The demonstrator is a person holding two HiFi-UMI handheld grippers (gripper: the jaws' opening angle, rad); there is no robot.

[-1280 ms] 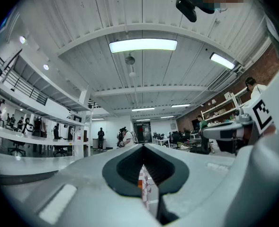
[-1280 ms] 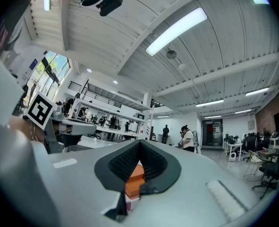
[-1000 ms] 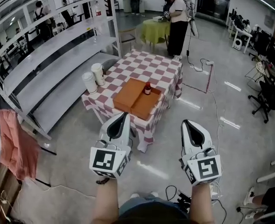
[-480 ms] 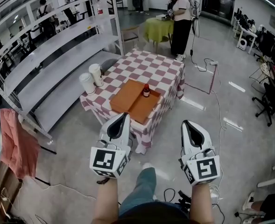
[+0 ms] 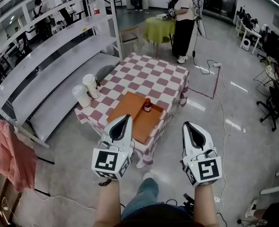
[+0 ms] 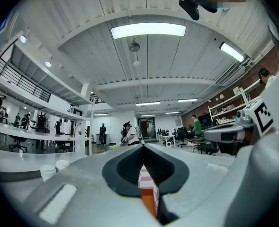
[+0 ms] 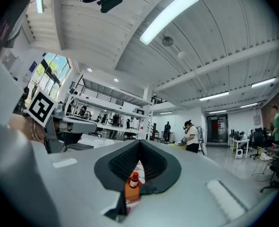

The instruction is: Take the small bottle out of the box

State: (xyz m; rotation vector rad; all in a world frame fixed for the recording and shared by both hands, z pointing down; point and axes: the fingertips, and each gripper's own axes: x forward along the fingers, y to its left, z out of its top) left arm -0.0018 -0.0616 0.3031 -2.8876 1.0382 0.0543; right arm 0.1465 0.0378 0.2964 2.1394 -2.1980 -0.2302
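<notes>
A small bottle [image 5: 148, 105] with a red cap stands in the far right corner of a shallow orange box [image 5: 132, 115] on a red-and-white checked table [image 5: 153, 77]. Both grippers hang well short of the table, above the floor. My left gripper [image 5: 128, 117] is shut and empty, its tips pointing at the box's near edge. My right gripper [image 5: 185, 125] is also shut and empty, to the right of the table's corner. The right gripper view shows the bottle [image 7: 134, 178] and box [image 7: 131, 192] through the jaw gap. The left gripper view shows only a strip of box [image 6: 150, 203].
Two white lidded cups [image 5: 86, 90] stand at the table's left edge. A long grey shelf rack [image 5: 49, 65] runs along the left. A person [image 5: 182, 18] stands by a green-covered table [image 5: 160, 28] behind. Cables [image 5: 220, 108] lie on the floor to the right. My knee [image 5: 146, 193] shows below.
The table, box and bottle have come nearer and lower in the head view as I walk forward. Both grippers stay shut and level in front of me.
</notes>
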